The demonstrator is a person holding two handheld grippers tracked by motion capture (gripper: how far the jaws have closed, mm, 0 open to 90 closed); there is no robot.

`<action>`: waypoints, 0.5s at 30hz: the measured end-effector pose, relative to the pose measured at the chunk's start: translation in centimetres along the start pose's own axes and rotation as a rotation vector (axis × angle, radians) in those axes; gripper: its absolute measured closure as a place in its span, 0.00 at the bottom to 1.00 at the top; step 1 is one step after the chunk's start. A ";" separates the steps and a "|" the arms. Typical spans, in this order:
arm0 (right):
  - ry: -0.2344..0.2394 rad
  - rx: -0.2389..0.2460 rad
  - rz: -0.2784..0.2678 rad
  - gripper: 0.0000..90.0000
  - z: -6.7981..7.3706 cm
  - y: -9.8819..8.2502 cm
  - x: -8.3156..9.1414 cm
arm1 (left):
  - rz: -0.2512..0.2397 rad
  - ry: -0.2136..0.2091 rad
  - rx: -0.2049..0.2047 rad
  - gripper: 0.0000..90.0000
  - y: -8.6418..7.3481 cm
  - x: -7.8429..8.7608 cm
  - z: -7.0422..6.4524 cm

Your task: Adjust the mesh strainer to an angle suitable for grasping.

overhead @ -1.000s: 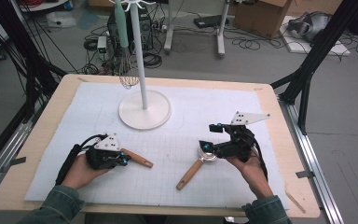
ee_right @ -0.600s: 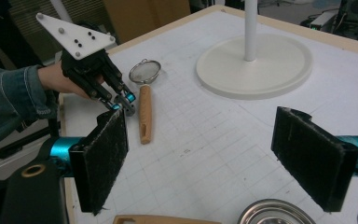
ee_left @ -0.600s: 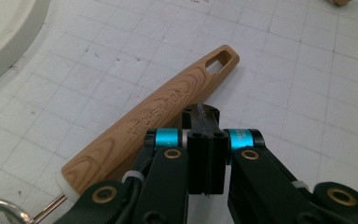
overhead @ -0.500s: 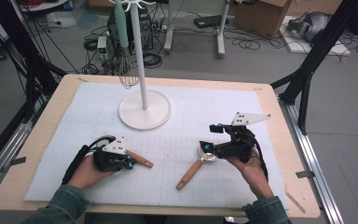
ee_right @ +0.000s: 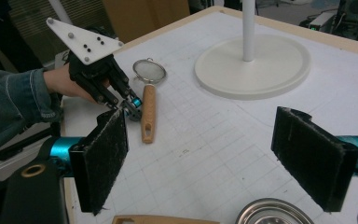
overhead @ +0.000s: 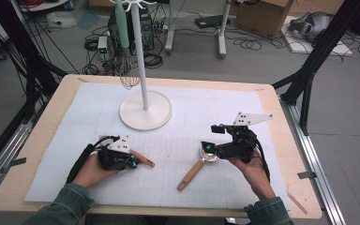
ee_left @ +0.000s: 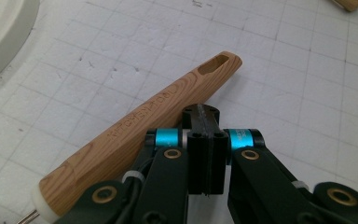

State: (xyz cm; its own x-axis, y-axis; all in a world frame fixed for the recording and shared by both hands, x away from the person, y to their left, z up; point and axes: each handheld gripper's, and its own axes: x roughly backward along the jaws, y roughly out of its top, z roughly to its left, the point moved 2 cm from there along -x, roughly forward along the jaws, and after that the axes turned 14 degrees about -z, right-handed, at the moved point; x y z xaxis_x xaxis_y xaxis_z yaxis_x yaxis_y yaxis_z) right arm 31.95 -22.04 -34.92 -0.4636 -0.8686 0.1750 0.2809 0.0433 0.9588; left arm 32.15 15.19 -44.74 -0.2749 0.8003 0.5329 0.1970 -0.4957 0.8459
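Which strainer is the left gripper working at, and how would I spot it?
Start at the white stand base on the gridded mat. Toward the person's left hand lies a small mesh strainer with a wooden handle, beside the shut left gripper. Unlike the metal-bowled one by the right gripper, its handle bears engraved lettering.

Wooden-handled strainer (ee_right: 148, 100) lies flat near wooden-handled metal scoop (overhead: 198, 166).

Lab: cable tangle (overhead: 136, 44) on floor, cardboard box (overhead: 258, 16), black frame struts (overhead: 316, 56).
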 end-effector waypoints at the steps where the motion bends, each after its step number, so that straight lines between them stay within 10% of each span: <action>1: -0.001 -0.005 -0.004 0.20 0.0 0.0 0.0 | 0.006 -0.004 -0.009 0.99 0.0 0.0 0.0; 15: -0.001 -0.003 -0.007 0.20 0.0 0.1 0.1 | 0.015 -0.050 -0.020 0.99 0.6 -1.1 -0.7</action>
State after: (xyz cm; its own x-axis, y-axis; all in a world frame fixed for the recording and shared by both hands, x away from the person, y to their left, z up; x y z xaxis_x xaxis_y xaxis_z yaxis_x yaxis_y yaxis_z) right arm 31.94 -22.13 -34.85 -0.4664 -0.8684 0.1684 0.2803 0.0354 0.9592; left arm 31.90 13.77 -44.84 -0.2246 0.8084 0.5441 0.1821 -0.5137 0.8384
